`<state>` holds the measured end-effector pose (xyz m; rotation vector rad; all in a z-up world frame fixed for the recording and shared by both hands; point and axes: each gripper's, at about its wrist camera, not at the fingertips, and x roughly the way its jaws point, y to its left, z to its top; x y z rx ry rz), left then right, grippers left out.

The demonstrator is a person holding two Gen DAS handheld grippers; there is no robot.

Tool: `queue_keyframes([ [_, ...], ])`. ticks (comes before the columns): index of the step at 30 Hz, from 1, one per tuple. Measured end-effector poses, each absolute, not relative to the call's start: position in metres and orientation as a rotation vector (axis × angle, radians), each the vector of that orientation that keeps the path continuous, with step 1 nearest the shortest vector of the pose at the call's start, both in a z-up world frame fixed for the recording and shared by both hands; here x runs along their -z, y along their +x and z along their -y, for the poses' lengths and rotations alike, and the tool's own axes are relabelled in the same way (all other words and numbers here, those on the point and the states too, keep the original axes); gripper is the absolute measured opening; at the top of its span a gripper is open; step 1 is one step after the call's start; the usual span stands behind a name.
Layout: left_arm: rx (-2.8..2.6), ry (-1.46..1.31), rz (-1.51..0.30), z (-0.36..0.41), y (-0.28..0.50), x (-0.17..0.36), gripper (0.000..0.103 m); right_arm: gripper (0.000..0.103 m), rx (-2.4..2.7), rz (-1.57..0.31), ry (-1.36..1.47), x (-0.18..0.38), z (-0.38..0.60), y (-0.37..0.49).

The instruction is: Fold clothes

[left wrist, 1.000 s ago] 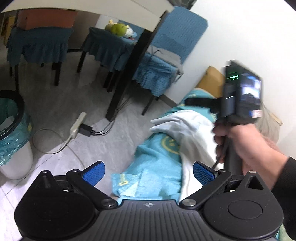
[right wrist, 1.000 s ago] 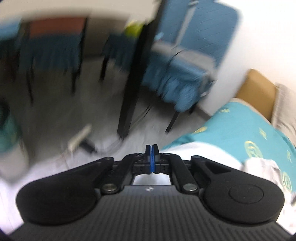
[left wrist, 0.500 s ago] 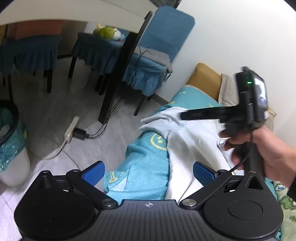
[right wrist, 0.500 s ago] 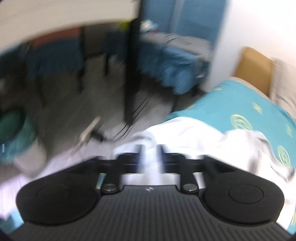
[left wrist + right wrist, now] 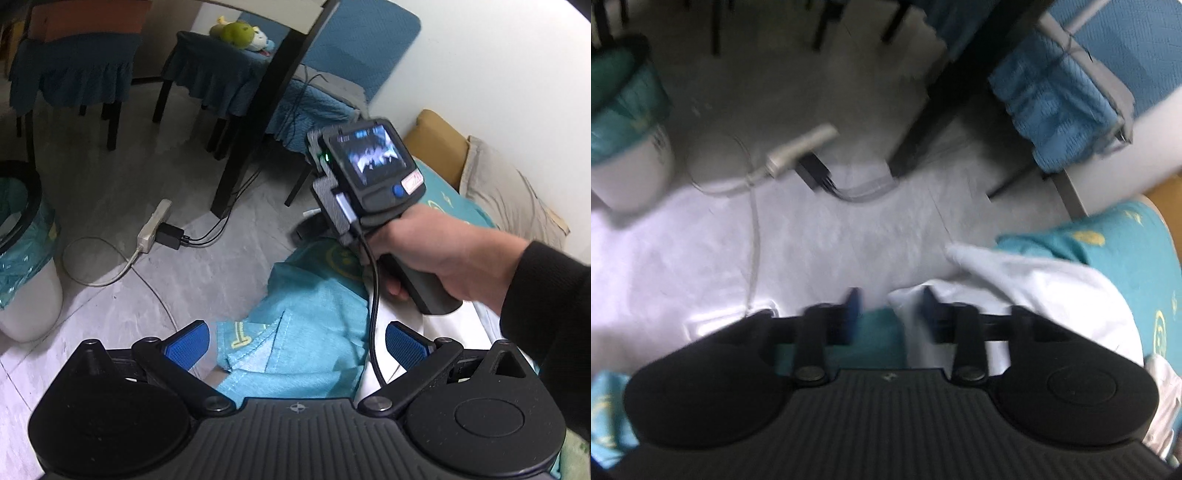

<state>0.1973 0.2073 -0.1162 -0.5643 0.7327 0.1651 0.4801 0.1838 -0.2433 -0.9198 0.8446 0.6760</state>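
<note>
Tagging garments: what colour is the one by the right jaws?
White garment, plain; clearest in the right wrist view.

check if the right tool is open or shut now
Open. In the right wrist view the right tool shows a clear gap between its blue pads, with the edge of the white garment between them, not clamped.

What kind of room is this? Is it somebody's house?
Most likely a lived-in home, a bedroom and dining space in one: a bed with a teal sheet and pillow, skirted chairs around a table, and a plush toy on one seat.
</note>
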Motion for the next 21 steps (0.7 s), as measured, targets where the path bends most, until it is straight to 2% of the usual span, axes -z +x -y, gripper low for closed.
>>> queue_keyframes([
  [1,-0.169,-0.566,-0.732,-0.208,0.197,0.116,0.102,0.005,-0.658,-0.833,-0.912,0.244,-0.181,0.48],
  [5,-0.177,-0.574,-0.724,-0.209,0.198,0.114,0.102,0.005,-0.624,-0.739,-0.761,0.215,-0.162,0.475],
  [12,-0.15,-0.517,-0.646,-0.191,0.189,0.101,0.102,0.005,-0.478,-0.513,-0.404,0.131,-0.077,0.457],
  [21,-0.079,-0.407,-0.609,-0.15,0.189,0.096,0.102,0.006,-0.188,-0.584,-0.105,0.143,0.087,0.436],
])
